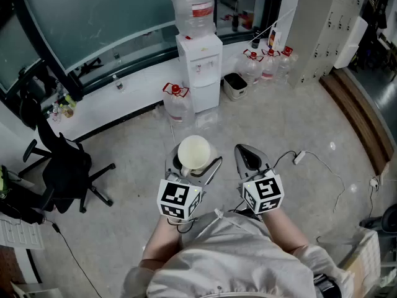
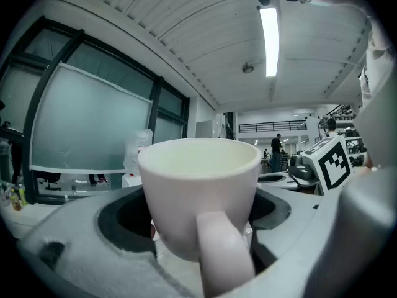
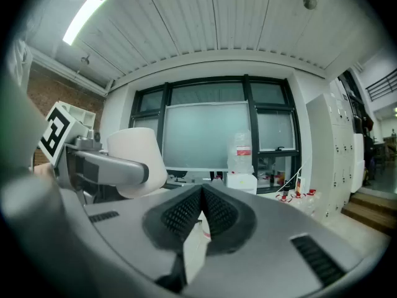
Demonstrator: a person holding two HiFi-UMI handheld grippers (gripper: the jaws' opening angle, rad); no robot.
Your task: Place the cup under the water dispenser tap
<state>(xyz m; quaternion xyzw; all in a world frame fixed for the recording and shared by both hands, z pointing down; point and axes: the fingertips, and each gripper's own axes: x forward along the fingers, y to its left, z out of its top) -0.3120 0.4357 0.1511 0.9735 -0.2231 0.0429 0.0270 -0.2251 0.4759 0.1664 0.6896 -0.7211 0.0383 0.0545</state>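
A white cup sits upright between the jaws of my left gripper, which is shut on its lower body. In the left gripper view the cup fills the middle, its handle pointing back at the camera. My right gripper hangs beside it to the right, its ribbed pads closed together with nothing between them. The white water dispenser, with a big bottle on top, stands well ahead against the window wall. From the right gripper view I see both the dispenser and the cup.
Full water jugs stand left of the dispenser and to its right, with a small bin between. A black office chair is at the left. A cable with a plug lies on the floor at the right.
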